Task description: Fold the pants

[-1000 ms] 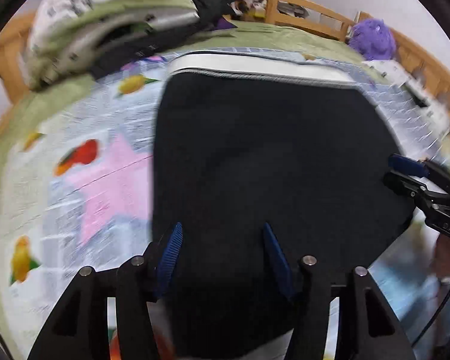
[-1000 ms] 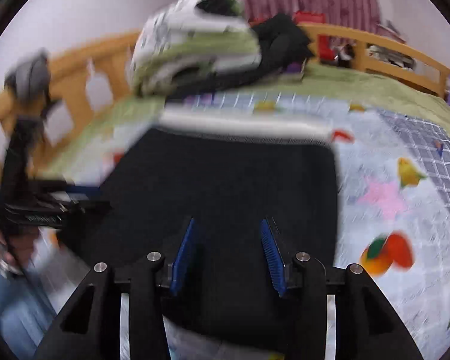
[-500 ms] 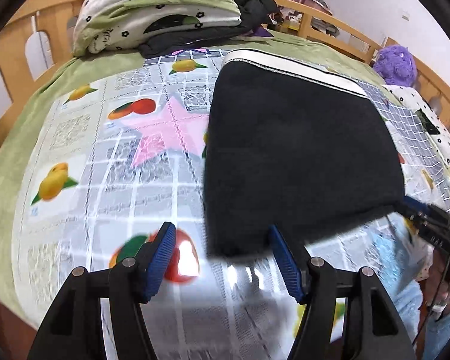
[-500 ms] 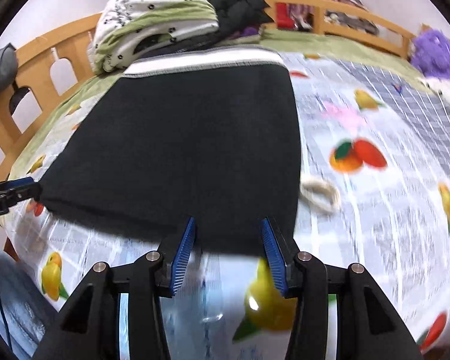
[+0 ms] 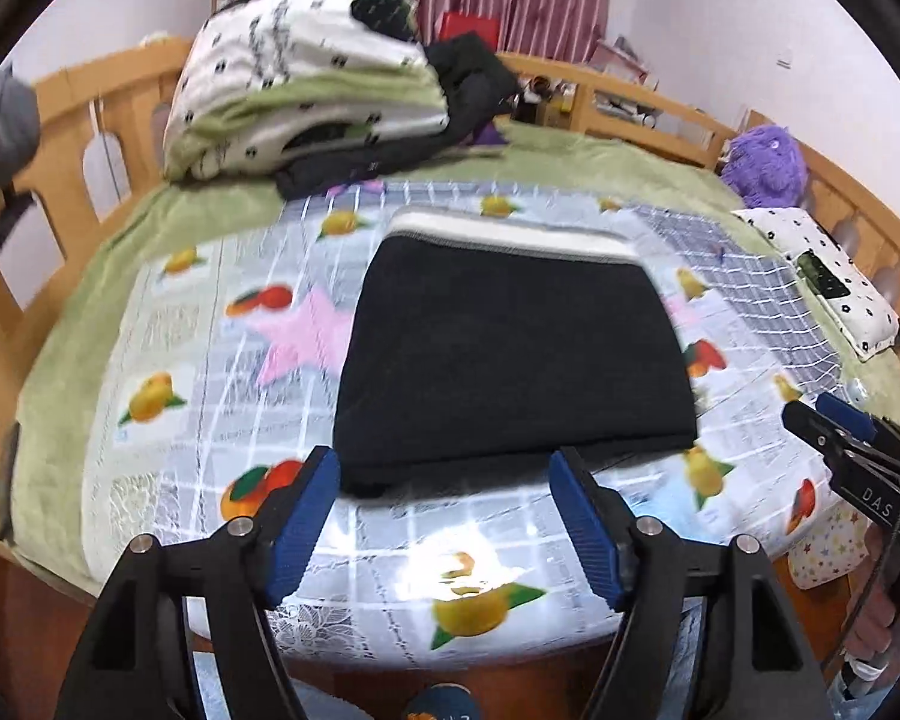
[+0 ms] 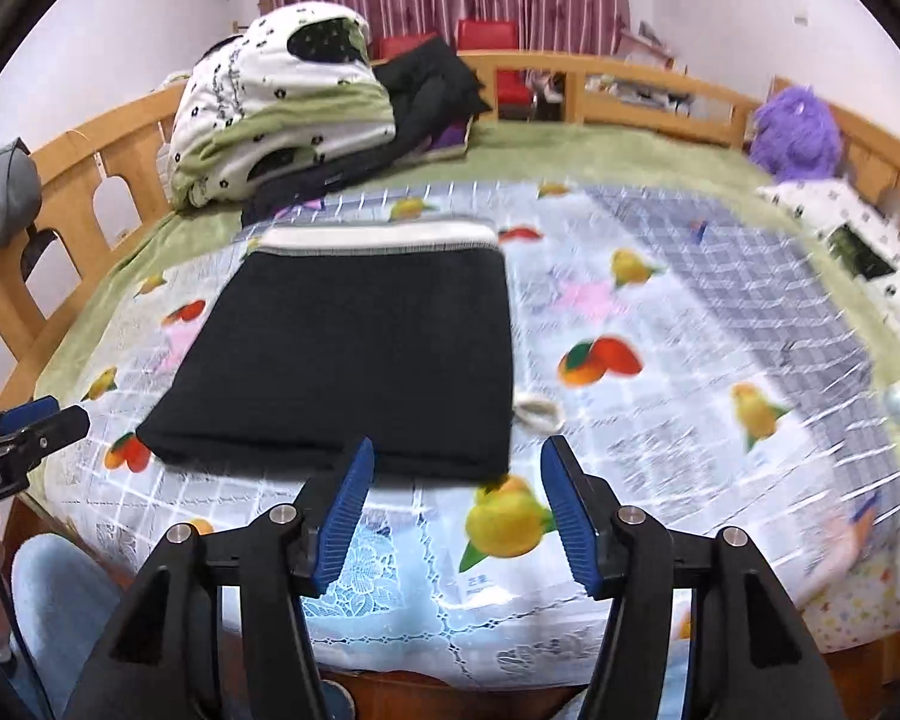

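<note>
The black pants (image 5: 510,354) lie folded into a flat rectangle on the fruit-print cloth, white waistband (image 5: 510,234) at the far end. They also show in the right wrist view (image 6: 354,354). My left gripper (image 5: 444,468) is open and empty, just short of the near folded edge. My right gripper (image 6: 456,456) is open and empty, at the near right corner of the pants. The right gripper shows at the right edge of the left wrist view (image 5: 834,426); the left gripper shows at the left edge of the right wrist view (image 6: 30,420).
Folded bedding (image 5: 306,78) and dark clothes (image 5: 468,84) are piled at the far end. A purple plush toy (image 5: 762,165) and a spotted pillow (image 5: 822,276) lie at the right. A wooden rail (image 6: 78,168) rings the bed. A small white ring (image 6: 537,411) lies right of the pants.
Both grippers have drawn back toward the near edge of the bed, off the pants. The pants now lie flat and free in front of them.
</note>
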`<state>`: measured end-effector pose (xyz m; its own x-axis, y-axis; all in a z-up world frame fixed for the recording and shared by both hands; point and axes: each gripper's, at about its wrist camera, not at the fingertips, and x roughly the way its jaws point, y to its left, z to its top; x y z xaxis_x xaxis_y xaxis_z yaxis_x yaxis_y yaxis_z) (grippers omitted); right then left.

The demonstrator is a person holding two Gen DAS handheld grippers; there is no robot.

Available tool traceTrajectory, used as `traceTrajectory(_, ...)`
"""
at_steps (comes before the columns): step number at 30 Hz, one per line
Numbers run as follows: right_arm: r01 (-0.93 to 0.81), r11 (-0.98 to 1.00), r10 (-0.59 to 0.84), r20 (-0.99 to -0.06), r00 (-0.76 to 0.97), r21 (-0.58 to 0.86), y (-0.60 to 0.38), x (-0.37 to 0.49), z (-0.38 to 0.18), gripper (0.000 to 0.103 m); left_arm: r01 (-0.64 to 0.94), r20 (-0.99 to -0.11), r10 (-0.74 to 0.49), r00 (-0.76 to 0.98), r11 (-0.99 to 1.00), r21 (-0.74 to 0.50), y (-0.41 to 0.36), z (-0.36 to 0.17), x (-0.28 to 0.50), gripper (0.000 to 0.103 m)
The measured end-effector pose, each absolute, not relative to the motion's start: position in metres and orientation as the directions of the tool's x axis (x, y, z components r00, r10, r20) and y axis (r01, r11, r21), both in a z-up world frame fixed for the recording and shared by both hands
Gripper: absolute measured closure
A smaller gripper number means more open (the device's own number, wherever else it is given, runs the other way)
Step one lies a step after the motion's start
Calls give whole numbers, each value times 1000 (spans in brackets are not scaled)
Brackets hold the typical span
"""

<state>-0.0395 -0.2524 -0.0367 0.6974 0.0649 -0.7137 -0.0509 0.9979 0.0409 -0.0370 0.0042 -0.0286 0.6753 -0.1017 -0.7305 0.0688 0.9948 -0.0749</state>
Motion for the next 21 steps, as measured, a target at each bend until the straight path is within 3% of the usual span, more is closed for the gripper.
traceTrajectory(1, -49, 998, 57, -711, 701, 32, -252, -41, -30, 41, 68, -722, -92, 685, 996, -62, -1, -21, -40, 27)
traceTrajectory(3, -31, 999, 31, -695, 718, 12, -253, -45, -16, 20, 65, -710, -81, 699, 997, -50, -9, -12, -46, 23)
traceTrajectory(6, -20, 999, -3, -638, 770, -28, -249, -54, 2, 10, 48, -703, -60, 709, 998, -36, -17, -1, -52, 21)
traceTrajectory(14, -18, 996, -42, -626, 779, -90, -238, -67, 15, 8, 10, -703, -35, 711, 999, -39, -21, 5, -64, 20)
traceTrajectory(21, 12, 999, -36, -635, 771, -41, -245, -74, 15, 8, -3, -712, -14, 702, 1000, -23, -19, -1, -66, 20)
